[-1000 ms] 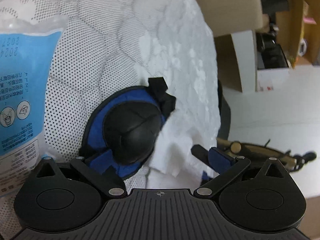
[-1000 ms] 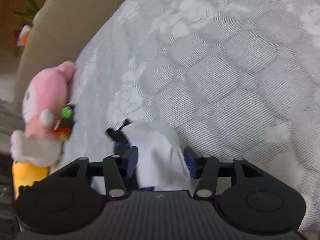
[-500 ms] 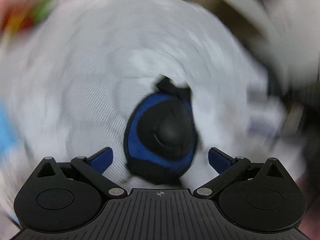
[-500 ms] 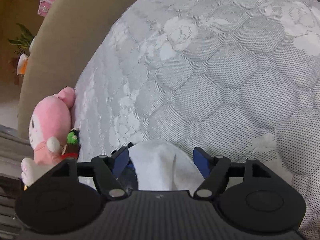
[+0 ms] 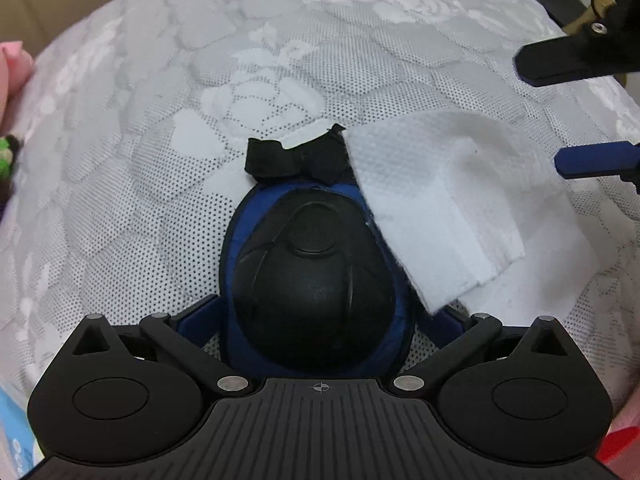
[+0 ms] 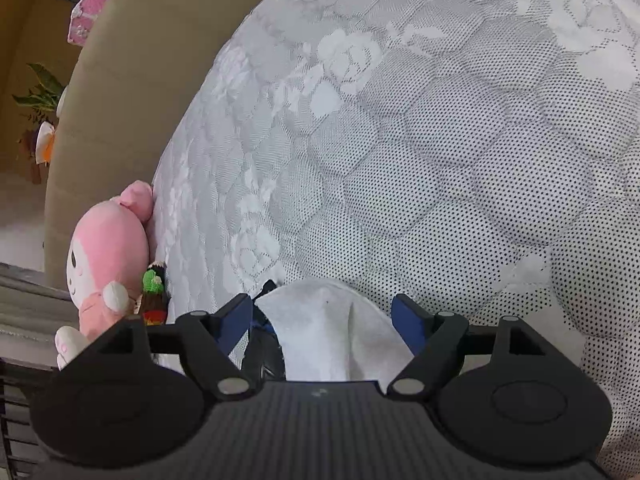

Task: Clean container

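Two grippers work over our quilted white bed (image 5: 168, 184). Our left gripper (image 5: 316, 320) has its blue fingers (image 5: 196, 316) spread either side of the black and blue domed case (image 5: 312, 280), not visibly pressing it. Our right gripper (image 6: 322, 322), its fingers having just been opening, stands clear around the folded white wipe (image 6: 332, 340), which overlaps the case's edge.

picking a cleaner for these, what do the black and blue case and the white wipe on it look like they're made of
Black and blue case: the dome looks like moulded rubbery or semi-hard shell, matte with a slight sheen and raised seams; the blue rim and black strap look like fabric.

White wipe: soft nonwoven or paper, folded in layers, with a fine dimpled texture. Whether it is damp cannot be told.
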`<state>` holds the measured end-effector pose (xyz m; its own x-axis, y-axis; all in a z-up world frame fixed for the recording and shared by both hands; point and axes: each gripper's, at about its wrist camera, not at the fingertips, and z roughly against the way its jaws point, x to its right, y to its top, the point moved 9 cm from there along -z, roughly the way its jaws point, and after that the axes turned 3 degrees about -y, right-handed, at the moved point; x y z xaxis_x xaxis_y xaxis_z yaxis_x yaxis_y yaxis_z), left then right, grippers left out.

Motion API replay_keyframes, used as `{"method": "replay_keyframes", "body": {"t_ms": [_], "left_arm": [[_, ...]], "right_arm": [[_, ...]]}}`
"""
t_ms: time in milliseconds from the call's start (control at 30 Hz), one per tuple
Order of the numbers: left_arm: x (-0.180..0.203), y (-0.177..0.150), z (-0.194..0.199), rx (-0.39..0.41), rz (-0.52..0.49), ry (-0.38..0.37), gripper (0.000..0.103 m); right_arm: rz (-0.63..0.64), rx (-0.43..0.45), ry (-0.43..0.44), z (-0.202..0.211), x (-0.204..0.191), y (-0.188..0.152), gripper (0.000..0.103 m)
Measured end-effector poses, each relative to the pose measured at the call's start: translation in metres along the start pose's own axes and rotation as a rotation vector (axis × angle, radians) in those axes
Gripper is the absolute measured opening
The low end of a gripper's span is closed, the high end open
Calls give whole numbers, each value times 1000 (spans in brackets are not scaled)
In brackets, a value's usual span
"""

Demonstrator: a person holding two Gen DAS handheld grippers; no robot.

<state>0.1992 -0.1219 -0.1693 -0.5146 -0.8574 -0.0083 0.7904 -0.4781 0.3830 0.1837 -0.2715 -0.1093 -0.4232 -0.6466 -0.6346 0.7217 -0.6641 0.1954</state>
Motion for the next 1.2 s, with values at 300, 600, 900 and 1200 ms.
{"method": "replay_keyframes", "body": {"t_ms": [300,600,900,1200], "left_arm": [[-1,-1,43,64,-189,166,86],[28,-17,59,291,-1254,990,95],[23,-68,52,227,-1448,975,96],[32,-44,97,184,-847,494,101]], "right_arm": [[-21,-34,18,-4,2,-1,79],[6,-51,29,-6,-5,-6,79],[-30,-70,23,-11,3,-7,80],[36,-28,45,-1,-12,-9,80]]}}
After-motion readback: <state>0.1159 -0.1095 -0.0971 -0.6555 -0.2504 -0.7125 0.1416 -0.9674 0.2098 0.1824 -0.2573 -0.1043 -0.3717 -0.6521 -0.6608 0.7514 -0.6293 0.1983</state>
